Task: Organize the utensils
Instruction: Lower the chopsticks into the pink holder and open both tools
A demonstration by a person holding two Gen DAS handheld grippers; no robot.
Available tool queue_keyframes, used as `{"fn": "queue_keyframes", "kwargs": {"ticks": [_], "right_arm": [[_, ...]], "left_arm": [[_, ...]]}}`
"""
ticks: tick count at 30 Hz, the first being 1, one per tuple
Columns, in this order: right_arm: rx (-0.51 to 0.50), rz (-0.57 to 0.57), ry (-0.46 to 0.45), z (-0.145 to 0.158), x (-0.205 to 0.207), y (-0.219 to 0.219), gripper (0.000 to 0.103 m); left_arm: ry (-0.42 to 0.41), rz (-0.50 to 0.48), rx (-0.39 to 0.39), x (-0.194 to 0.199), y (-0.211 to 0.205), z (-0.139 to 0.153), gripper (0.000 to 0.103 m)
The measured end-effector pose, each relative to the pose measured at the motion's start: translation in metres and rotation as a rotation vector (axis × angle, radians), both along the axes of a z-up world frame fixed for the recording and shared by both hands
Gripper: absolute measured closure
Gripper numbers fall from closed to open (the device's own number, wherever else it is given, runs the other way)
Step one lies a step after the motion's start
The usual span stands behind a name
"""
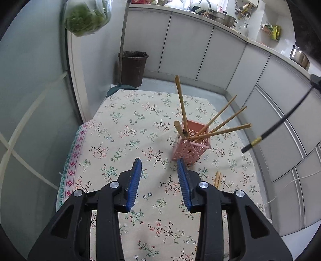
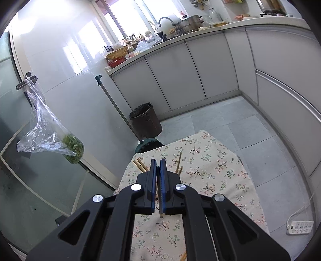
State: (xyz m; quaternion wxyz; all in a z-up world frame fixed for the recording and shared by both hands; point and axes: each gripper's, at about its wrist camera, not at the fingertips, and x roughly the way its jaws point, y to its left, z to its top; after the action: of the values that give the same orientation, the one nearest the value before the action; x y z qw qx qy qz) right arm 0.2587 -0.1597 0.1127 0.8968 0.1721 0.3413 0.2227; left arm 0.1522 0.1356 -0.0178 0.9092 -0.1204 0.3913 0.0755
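A pink perforated holder (image 1: 190,147) stands on the floral tablecloth (image 1: 128,128) with several wooden chopsticks (image 1: 218,122) fanned out of it. My left gripper (image 1: 158,161) hangs open just in front of the holder, with nothing between its blue pads. Two loose wooden chopsticks (image 1: 217,179) lie on the cloth to the right of its right finger. A black chopstick with a gold band (image 1: 260,138) reaches in from the upper right, above the holder's right side. My right gripper (image 2: 158,160) is shut on this thin dark chopstick (image 2: 161,208). It hides the holder, so only wooden chopstick ends (image 2: 140,164) show beside it.
A brown bin (image 1: 133,67) stands on the floor beyond the table's far edge. A bag of greens (image 1: 86,18) hangs at the left by the glass door. White cabinets (image 1: 260,84) run along the back and right. A power strip (image 2: 300,226) lies on the floor.
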Motion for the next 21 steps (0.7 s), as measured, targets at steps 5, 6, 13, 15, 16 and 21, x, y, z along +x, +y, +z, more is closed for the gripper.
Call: {"fn": "queue_keyframes", "kwargs": {"ticks": [5, 6, 13, 15, 16, 21], "right_arm": [[0.037, 0.010, 0.000, 0.005, 0.019, 0.021, 0.099], [0.035, 0.006, -0.011, 0.008, 0.023, 0.025, 0.099], [-0.048, -0.048, -0.081, 0.005, 0.056, 0.059, 0.099], [-0.062, -0.050, -0.071, -0.012, 0.068, 0.069, 0.099], [-0.073, -0.045, -0.065, -0.021, 0.072, 0.074, 0.099], [-0.162, -0.009, -0.037, -0.071, 0.083, 0.099, 0.095]], "left_arm": [[-0.021, 0.012, -0.014, -0.002, 0.009, 0.004, 0.068], [-0.017, 0.014, -0.020, -0.001, 0.010, 0.003, 0.068], [-0.013, 0.010, -0.042, 0.002, 0.017, 0.000, 0.068], [-0.007, 0.014, -0.046, 0.004, 0.021, -0.002, 0.068], [-0.002, 0.018, -0.047, 0.006, 0.022, -0.004, 0.068], [-0.036, 0.046, -0.008, 0.015, 0.025, 0.002, 0.068]]}}
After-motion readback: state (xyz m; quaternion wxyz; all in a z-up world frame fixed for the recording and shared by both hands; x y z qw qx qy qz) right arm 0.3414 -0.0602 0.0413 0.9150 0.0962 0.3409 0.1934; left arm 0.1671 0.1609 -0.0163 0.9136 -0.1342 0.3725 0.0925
